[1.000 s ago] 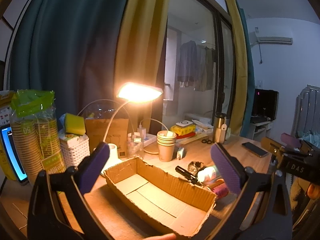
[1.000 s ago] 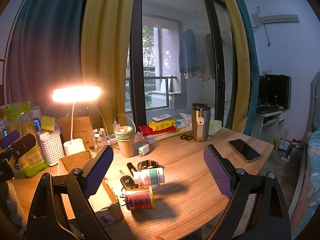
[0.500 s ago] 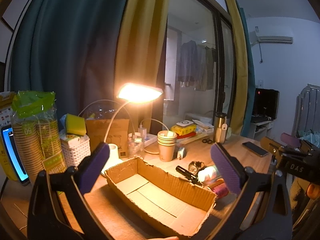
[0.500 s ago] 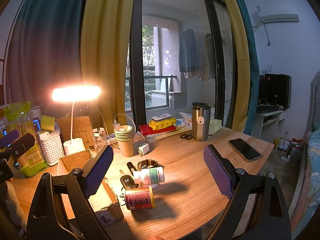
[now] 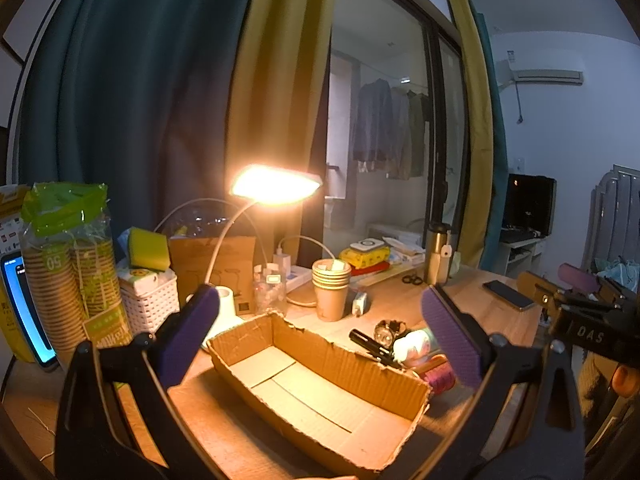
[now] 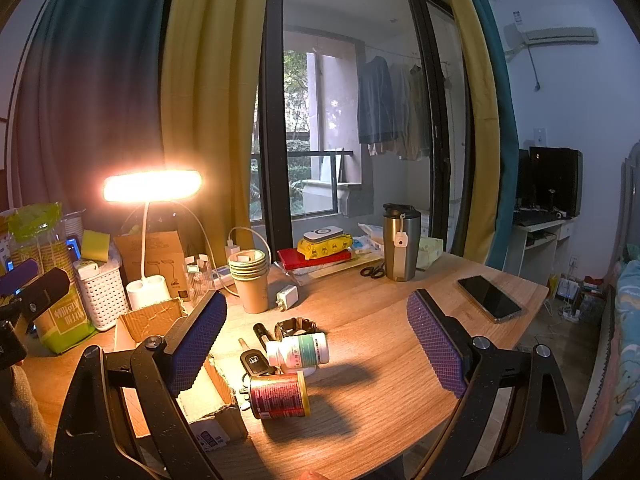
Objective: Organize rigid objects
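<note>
An empty open cardboard box (image 5: 320, 392) lies on the wooden desk, also seen at the left of the right wrist view as the cardboard box (image 6: 160, 320). Just right of it lie a red can (image 6: 280, 396) on its side, a white pill bottle (image 6: 298, 354), a car key (image 6: 256, 362), a black pen (image 6: 262, 334) and a wristwatch (image 6: 294, 326). My left gripper (image 5: 320, 332) hovers open above the box, holding nothing. My right gripper (image 6: 316, 340) hangs open above the cluster, holding nothing.
A lit desk lamp (image 6: 152, 186), stacked paper cups (image 6: 250, 280), a white basket (image 6: 100, 294), a charger plug (image 6: 287, 296), a steel tumbler (image 6: 400, 242), scissors (image 6: 372, 271) and a phone (image 6: 488, 298) stand on the desk. Packaged cups (image 5: 68, 272) sit far left.
Almost nothing differs. Both grippers stay open and hover in place; the left view has drifted very slightly.
</note>
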A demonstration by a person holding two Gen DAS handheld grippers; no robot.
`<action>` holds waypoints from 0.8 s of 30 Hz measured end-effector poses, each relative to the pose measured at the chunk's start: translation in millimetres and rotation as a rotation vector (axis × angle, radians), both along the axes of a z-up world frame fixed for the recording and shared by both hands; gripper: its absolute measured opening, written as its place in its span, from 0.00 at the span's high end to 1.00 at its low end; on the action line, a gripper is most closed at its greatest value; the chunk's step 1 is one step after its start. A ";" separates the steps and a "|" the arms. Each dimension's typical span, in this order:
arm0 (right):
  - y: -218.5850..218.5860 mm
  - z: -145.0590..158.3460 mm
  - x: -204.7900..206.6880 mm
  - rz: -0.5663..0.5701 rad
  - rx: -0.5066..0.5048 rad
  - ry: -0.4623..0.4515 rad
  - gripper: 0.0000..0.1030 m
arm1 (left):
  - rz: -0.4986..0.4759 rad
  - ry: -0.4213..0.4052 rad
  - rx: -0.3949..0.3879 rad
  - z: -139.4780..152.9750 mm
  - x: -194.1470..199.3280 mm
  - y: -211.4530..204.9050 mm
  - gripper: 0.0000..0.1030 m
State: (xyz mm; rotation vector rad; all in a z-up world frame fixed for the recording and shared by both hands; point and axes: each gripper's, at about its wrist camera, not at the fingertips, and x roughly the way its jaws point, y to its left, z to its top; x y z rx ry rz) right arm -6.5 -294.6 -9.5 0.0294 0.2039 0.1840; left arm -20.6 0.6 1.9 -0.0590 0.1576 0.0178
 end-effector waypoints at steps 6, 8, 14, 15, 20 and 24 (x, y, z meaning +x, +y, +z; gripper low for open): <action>-0.4 -0.1 -0.2 0.000 0.000 0.000 0.09 | -0.003 0.003 -0.002 0.0 0.7 0.8 0.01; -0.5 -0.2 -0.3 0.000 0.000 0.001 0.09 | -0.003 0.003 -0.001 -0.1 0.9 0.8 0.01; -0.4 -0.1 -0.7 0.001 0.000 0.001 0.09 | -0.004 0.004 -0.001 0.0 1.2 1.1 0.01; -0.4 -0.1 -0.2 0.001 0.000 0.001 0.09 | -0.004 0.004 -0.001 -0.1 1.0 0.8 0.01; -0.3 0.0 -0.7 0.000 0.001 0.002 0.09 | -0.003 0.004 -0.001 -0.1 0.9 0.8 0.01; 0.1 -2.0 -0.4 0.002 -0.001 0.005 0.09 | -0.003 0.008 -0.002 -0.7 1.5 1.0 0.01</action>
